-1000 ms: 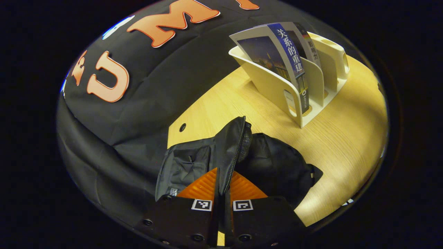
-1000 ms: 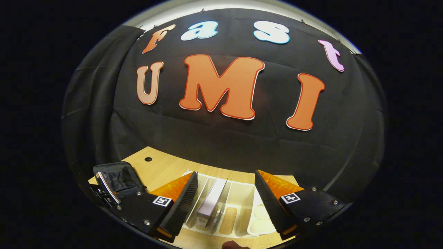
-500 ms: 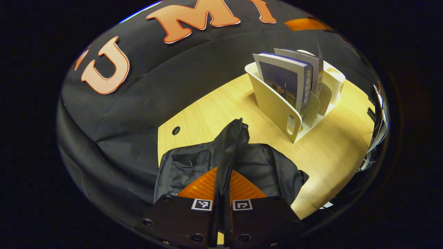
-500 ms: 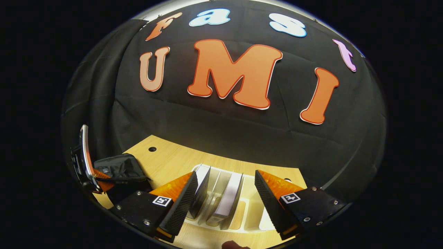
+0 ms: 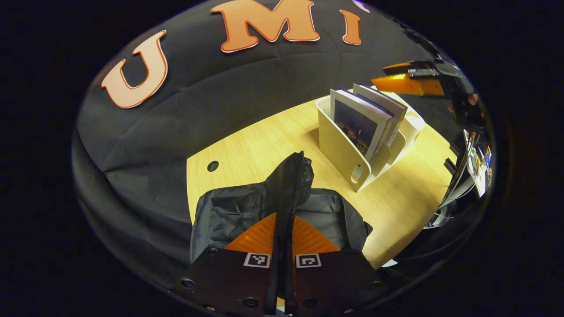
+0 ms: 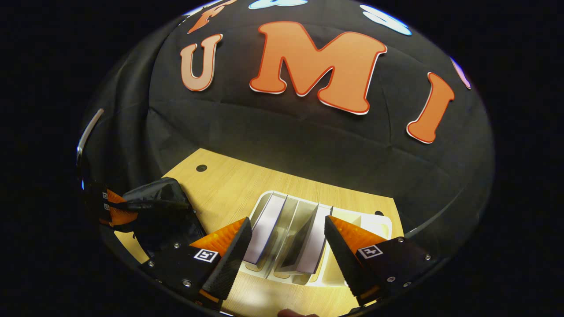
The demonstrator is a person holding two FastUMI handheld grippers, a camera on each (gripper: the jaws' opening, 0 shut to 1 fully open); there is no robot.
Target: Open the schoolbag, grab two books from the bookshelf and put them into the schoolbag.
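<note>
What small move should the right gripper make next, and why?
Probably lower the right gripper onto one book: it is open above the bookshelf, both books stand untouched, and the left gripper holds the schoolbag flap up.

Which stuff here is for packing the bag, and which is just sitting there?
For the job:
- bag, its edge pinched in the left gripper
- two books
- shelf holding them
- right gripper, open above the books

Just there:
- table
- hole in the table
</note>
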